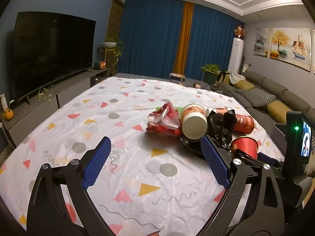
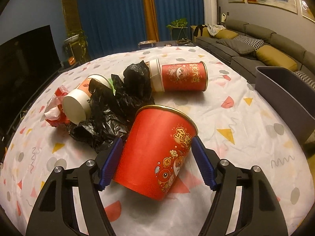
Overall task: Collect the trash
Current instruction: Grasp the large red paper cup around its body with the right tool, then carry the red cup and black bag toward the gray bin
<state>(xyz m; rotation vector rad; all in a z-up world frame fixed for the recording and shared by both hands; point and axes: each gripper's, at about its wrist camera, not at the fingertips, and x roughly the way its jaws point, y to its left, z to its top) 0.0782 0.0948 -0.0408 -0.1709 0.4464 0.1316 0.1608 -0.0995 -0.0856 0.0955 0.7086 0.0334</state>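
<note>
Right gripper (image 2: 155,157): blue ribbed pads flank a red paper cup with gold rim (image 2: 157,153), tilted on the patterned white tablecloth (image 2: 246,147); left pad touching, right pad at the rim, grip uncertain. Cup print: gold Chinese characters, cartoon snake, not fully legible.

Behind: crumpled black plastic bag (image 2: 118,106); white-based paper cup on its side (image 2: 78,104); red cylindrical cup (image 2: 183,76) lying flat, gold characters.

Far right: grey bin (image 2: 285,90).

Left gripper (image 1: 155,161): spread wide, empty.
</note>
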